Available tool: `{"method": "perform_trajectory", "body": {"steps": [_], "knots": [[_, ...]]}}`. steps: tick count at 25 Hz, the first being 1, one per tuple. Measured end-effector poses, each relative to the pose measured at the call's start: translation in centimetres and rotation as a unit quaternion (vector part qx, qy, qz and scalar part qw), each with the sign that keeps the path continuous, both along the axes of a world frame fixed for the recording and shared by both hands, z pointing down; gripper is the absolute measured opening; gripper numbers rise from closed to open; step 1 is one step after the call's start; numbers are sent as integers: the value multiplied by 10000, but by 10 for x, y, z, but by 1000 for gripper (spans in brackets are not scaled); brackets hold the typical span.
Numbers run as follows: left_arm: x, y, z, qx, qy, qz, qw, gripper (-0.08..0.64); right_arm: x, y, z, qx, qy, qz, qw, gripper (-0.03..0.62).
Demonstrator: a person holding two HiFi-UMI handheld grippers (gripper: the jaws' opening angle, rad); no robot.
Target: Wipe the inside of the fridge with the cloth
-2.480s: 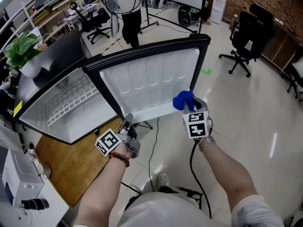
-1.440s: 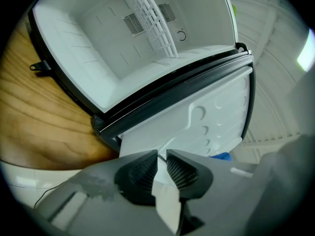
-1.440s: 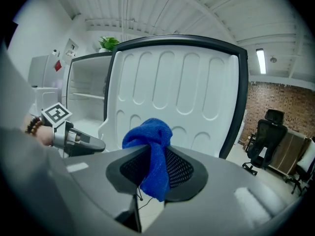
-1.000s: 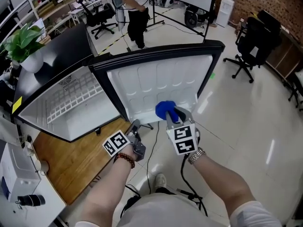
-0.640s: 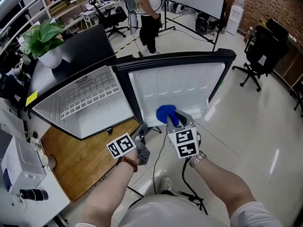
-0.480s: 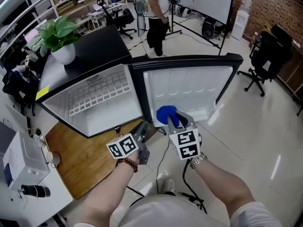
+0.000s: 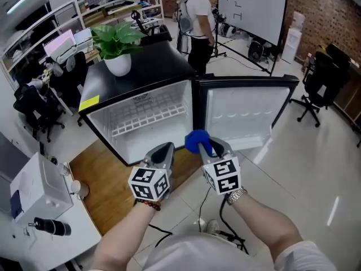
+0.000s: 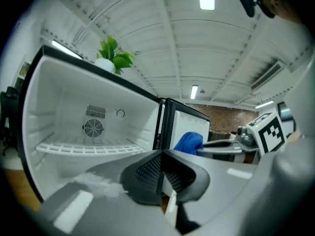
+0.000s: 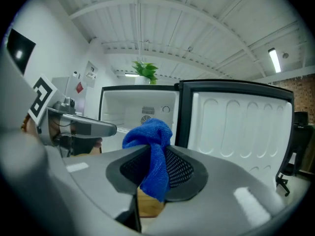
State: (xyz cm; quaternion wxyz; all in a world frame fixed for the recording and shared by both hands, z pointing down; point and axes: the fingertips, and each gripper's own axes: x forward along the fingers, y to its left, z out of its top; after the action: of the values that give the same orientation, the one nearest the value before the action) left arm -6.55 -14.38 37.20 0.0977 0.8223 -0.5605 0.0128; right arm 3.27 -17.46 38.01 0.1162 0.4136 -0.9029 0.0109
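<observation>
here, over glossy office floor before the open fridge, right gripper clamps cloth, left gripper closed.

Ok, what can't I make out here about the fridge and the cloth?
- Fridge floor: head view, partly hidden behind left gripper; left gripper view, covered by that gripper's own body.
- Cloth: right gripper view, its middle is buried between the jaws of the right gripper.
- Yellow sticker print: head view, too small.
- Whether the inside is dirty: too small in every view.
</observation>
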Motion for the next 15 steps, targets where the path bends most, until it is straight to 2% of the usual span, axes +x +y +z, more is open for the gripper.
{"method": "perform_trajectory", "body": {"steps": [3,6,15], "knots": [[-12,17,-14,136,-317,-24,9994,6,-18,16,-10,37,-117,-49,9999,86],[-22,34,-23,220,-458,-50,9987,6,-31,32,-16,65,-178,-79,9998,86],[-34,63,-38,448,-620,-94,9970,6,-52,66,-28,132,-272,-233,9993,84]]}}
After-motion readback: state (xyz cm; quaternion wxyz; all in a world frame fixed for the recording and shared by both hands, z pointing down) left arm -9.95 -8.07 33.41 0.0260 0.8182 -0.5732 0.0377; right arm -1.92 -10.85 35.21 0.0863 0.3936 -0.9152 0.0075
